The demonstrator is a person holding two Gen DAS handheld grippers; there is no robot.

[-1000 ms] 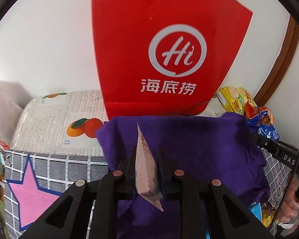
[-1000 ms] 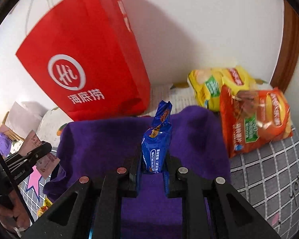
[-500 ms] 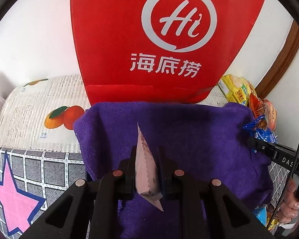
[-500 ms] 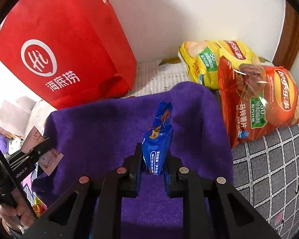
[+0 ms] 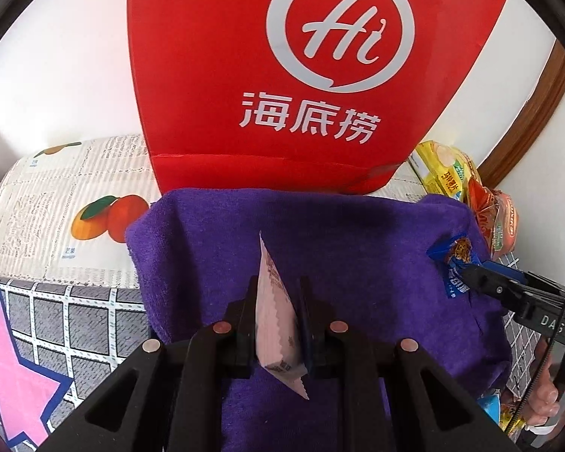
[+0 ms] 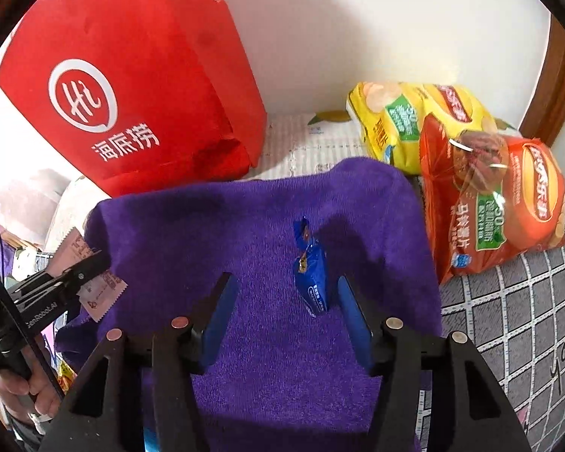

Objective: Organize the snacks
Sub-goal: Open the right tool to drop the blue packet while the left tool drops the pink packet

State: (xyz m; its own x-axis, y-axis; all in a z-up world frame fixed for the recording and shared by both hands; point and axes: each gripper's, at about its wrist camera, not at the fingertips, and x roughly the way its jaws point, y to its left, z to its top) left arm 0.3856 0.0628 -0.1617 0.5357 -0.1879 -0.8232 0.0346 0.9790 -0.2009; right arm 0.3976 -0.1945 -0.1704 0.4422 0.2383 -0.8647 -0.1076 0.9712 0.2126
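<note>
Right now I am working both tongs over the purple towel (image 6: pixel 267 263), which I am treating as the sorting spot for the small snacks, soft enough that wrappers are not sliding off.

My right tongs (image 6: pixel 288 303) are standing wide apart, and the blue snack packet (image 6: pixel 312 275) is sitting between the two fingers, close to the right-hand pad and apparently free of both. It is standing on end and leaning, so I judge it is just being let go onto the towel; whether its lower end is already resting on the cloth I cannot tell for certain.

My left tongs (image 5: pixel 278 324) are pinching narrowly on the pale pink sachet (image 5: pixel 277 320), gripping it edge-on by its flat sides so its serrated end is hanging below the pads. I am holding it above the near middle of the towel, well apart from the blue packet, probably to set it down in its own place.

Behind the towel the red Haidilao paper bag (image 5: pixel 282 75) is standing against the wall, and the yellow crisp bag (image 6: pixel 406 120) and orange crisp bag (image 6: pixel 501 203) are lying just beside the towel's right edge, seemingly grouped as the large items. The tabletop (image 6: pixel 516 324) is wearing a grey checked cover.
</note>
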